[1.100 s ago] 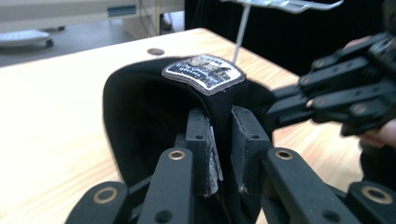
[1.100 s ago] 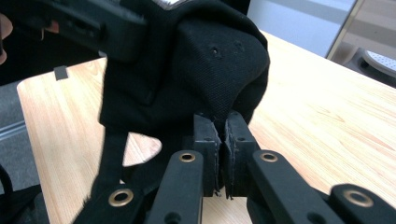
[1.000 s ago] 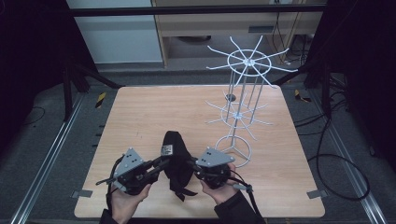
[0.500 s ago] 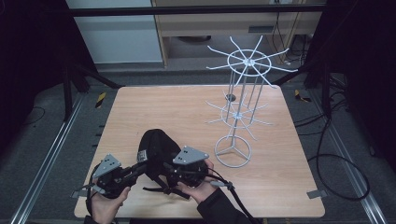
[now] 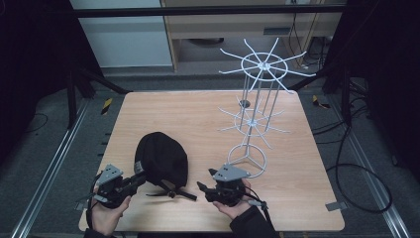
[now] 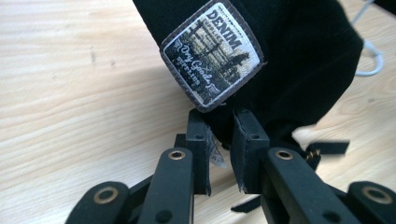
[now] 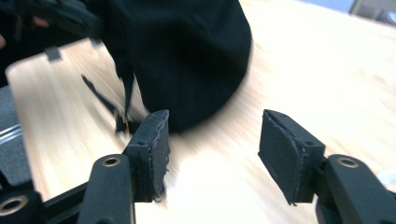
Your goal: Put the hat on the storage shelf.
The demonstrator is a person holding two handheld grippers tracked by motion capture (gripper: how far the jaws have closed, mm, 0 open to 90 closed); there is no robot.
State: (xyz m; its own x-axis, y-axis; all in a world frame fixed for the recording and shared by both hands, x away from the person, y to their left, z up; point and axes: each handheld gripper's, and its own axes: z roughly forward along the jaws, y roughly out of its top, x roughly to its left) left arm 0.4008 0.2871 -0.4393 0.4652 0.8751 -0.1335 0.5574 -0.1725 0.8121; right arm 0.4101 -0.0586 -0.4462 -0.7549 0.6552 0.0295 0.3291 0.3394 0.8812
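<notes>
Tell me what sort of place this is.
Probably a lab recording station: a wooden table fenced by a dark metal frame, cables on the floor, and a white wire display rack set out as a prop.

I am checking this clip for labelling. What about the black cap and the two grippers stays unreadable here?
- Black cap, right gripper view: motion blur smears its edge and straps.
- Cap's patch, left gripper view: small print too fine to read.
- Cap's brim, high view: hidden under the crown.
- Left gripper: pinches the cap's edge; the fabric hides how deep.
- Right gripper: jaws just opened, nothing between them.
</notes>
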